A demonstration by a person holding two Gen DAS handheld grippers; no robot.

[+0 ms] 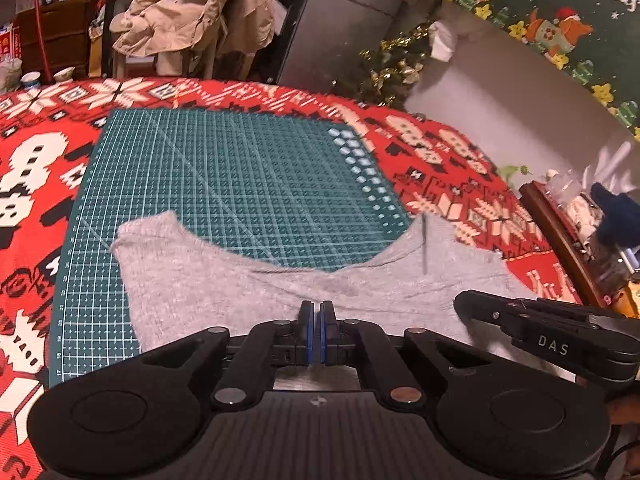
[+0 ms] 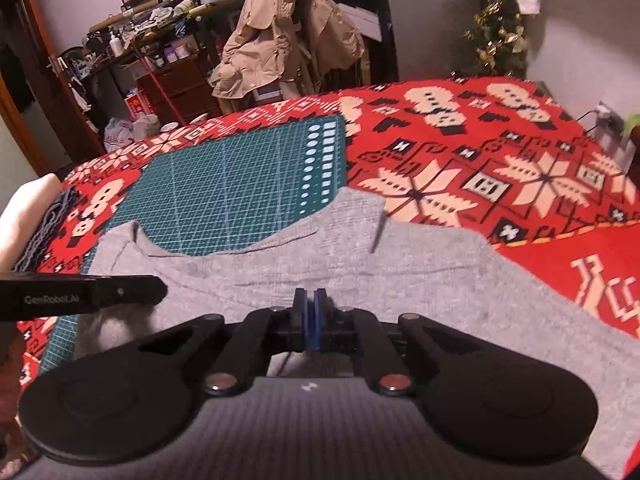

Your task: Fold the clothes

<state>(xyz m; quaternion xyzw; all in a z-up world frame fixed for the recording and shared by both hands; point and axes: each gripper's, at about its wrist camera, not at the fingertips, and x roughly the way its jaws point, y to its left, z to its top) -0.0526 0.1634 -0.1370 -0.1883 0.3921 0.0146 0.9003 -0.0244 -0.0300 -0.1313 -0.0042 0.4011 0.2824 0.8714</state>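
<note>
Nearest you, your left gripper has its blue-padded fingers pressed flat together over the grey garment; whether any cloth is pinched between them cannot be told, since the fabric merely lies beneath the tips. Your right gripper stands the same way, its pads closed against each other just above the grey cloth, and again a hold on the fabric cannot be confirmed. Each gripper shows in the other's view as a black arm at the garment's near side.

The garment itself is spread flat, its near part lying under both grippers, its curved neckline facing away from you. Its left portion rests on the green cutting mat, while its right portion runs off the mat's right edge onto the red patterned blanket. A short dark line marks the cloth near the garment's far right shoulder.

Beyond the garment the mat's bare grid stretches on, with the blanket around it. Farther still past the mat, a beige coat hangs over a chair, and a small decorated tree stands to the right of the coat.
</note>
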